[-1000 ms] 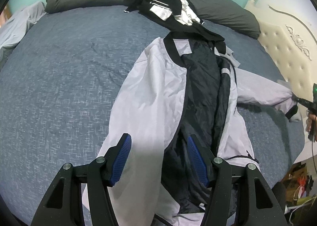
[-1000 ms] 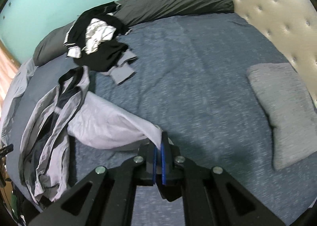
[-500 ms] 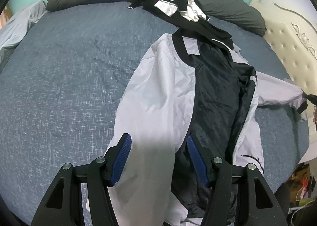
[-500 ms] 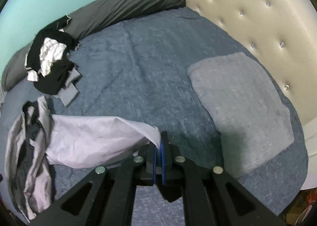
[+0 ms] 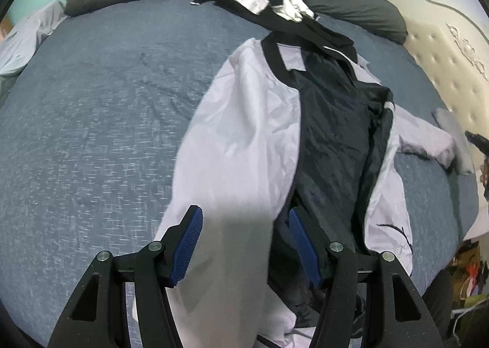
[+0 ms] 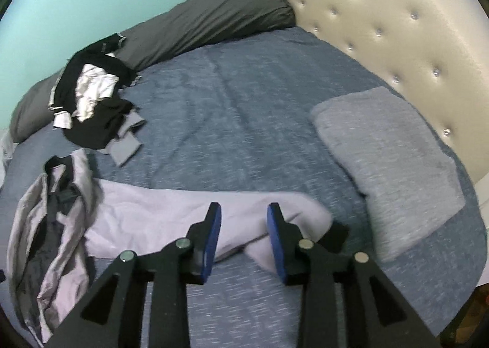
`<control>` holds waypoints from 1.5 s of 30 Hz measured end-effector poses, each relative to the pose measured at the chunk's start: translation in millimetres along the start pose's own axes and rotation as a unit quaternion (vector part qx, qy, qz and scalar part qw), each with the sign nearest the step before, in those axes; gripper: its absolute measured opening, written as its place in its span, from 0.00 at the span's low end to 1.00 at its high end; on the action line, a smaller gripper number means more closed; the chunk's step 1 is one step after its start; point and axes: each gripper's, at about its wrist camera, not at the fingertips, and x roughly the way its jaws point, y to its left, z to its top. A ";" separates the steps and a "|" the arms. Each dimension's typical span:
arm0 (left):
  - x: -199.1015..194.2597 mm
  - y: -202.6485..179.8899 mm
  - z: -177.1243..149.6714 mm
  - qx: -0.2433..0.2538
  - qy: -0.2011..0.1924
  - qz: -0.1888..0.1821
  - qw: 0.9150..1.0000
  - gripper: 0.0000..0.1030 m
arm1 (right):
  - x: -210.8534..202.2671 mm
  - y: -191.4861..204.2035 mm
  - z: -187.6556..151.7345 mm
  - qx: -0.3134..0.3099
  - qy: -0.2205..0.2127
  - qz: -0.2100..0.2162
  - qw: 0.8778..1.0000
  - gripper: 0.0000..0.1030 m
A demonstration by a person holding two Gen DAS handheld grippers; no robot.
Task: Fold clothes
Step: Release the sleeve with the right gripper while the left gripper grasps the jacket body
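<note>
The jacket (image 5: 244, 140), pale lilac with a black collar and dark lining, lies opened on the blue bedspread (image 5: 91, 134). It extends straight ahead of the left claw (image 5: 244, 244). The left claw is spread, and its blue pads (image 5: 188, 244) stand either side of the jacket's near front panel without pressing it. The hem nearest this claw runs under the claw frame and off the lower edge, so its end is not visible.

The right claw (image 6: 243, 238) has just been opening. Its jaws stand apart over the sleeve (image 6: 171, 219), which lies between and below them. The pads (image 6: 212, 241) do not pinch the fabric. The black cuff (image 6: 336, 235) shows just to the right of the claw, partly covered by its finger. The jacket body lies bunched at the far left of this claw, and its lower part is cut off.

A heap of black and white clothes (image 6: 88, 100) lies ahead and to the left of the right claw, against a dark grey bolster pillow (image 6: 207, 24). Individual garments in it cannot be told apart. A grey folded cloth (image 6: 385, 158) lies to the right, beside the tufted headboard (image 6: 382, 21). In the left wrist view the right edge is blurred, and the dark shape there cannot be identified.
</note>
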 end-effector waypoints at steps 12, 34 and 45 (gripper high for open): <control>24.0 11.3 -16.1 0.008 0.024 0.001 1.000 0.19 | 1.5 81.7 -30.4 -0.024 0.019 0.095 0.995 0.35; -35.5 110.6 30.1 -0.028 -0.040 0.068 0.997 0.01 | -3.4 128.2 -37.4 -0.052 0.028 0.117 0.991 0.35; -72.9 167.9 82.7 -0.054 -0.078 0.118 0.988 0.01 | -5.4 141.3 -34.6 -0.070 0.027 0.108 0.991 0.35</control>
